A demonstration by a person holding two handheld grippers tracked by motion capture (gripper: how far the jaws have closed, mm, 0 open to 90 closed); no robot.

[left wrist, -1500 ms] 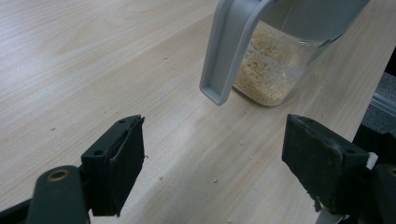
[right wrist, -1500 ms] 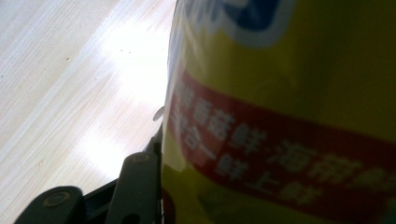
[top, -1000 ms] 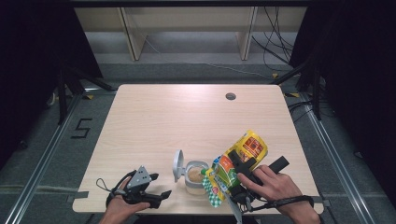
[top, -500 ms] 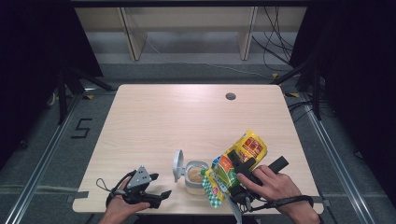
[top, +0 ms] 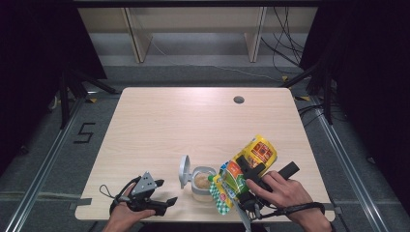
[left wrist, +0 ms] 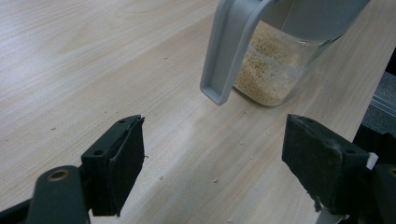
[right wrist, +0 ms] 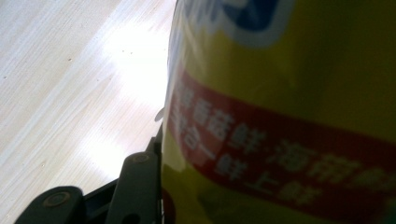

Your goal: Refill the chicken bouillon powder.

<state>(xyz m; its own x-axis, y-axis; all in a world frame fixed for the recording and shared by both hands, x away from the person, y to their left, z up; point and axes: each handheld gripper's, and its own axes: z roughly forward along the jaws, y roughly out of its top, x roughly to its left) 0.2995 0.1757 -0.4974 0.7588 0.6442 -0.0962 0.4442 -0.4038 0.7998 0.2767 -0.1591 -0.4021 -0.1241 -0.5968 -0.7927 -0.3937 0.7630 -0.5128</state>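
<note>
A clear container (top: 202, 182) of pale granules stands near the table's front edge, its grey flip lid (top: 184, 170) hanging open to the left. My right gripper (top: 263, 173) is shut on a yellow and green snack bag (top: 251, 155), tilted with its low end over the container's mouth. In the right gripper view the bag (right wrist: 280, 116) presses against one of my black fingers (right wrist: 140, 186); the other is hidden behind it. My left gripper (top: 164, 193) rests at the front left, open with nothing between its fingers, and in its own view (left wrist: 215, 158) it faces the container (left wrist: 271, 70) and lid (left wrist: 229, 51).
The light wooden table (top: 193, 125) has a round cable hole (top: 239, 100) at the back right. A few spilled grains (left wrist: 243, 140) lie on the wood by the container. Shelving stands beyond the table's far edge.
</note>
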